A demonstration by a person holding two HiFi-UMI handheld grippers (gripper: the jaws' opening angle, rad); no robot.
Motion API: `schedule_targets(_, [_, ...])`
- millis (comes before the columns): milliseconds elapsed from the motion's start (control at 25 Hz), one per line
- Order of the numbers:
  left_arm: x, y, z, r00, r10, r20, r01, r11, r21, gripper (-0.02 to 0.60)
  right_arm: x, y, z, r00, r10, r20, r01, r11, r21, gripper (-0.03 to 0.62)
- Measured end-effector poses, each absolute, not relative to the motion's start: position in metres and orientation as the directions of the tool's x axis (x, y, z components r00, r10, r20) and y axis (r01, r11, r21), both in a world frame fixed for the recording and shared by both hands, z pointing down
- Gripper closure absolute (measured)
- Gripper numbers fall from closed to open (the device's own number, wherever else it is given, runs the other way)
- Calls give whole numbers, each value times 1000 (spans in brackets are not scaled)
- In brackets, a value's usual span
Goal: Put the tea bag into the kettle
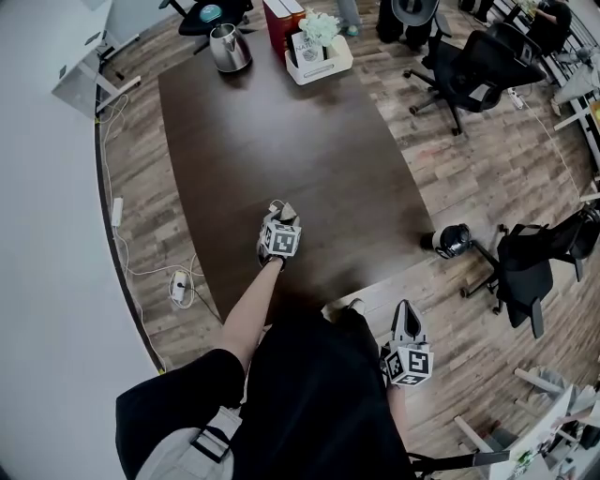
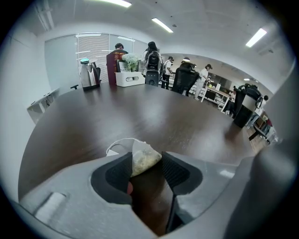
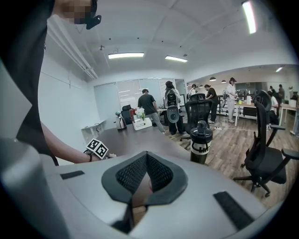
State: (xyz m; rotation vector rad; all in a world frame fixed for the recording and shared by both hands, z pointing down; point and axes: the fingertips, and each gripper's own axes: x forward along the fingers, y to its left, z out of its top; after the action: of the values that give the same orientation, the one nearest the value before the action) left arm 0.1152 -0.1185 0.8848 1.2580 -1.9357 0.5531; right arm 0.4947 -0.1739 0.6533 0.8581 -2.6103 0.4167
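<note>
A pyramid tea bag with pale leaves sits between the pads of my left gripper. Its sides touch both pads, and its white string loops onto the table behind it. In the head view my left gripper is low over the near end of the dark table, with the tea bag showing at its tip. The steel kettle stands at the far left end of the table, lid on, also small in the left gripper view. My right gripper hangs beside my hip off the table, pads together, nothing in them.
A white box with flowers and a red box stand at the far end beside the kettle. A black bottle is by the table's right corner. Office chairs stand to the right. Cables and a power strip lie left.
</note>
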Motion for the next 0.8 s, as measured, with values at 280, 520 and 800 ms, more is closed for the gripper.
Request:
schedule_targets(280, [135, -127, 886, -258, -566, 783, -936, 349, -57, 551, 495, -170, 651, -754, -509, 415, -613, 773, -166, 588])
schedule_targets(520, [134, -128, 888, -199, -585, 786, -950, 311, -9, 563, 499, -168, 653, -755, -511, 411, -616, 768, -175, 588])
schedule_targets(800, [148, -111, 884, -214, -651, 728, -933, 357, 45, 566, 506, -165, 653, -758, -517, 399, -619, 763, -186, 588])
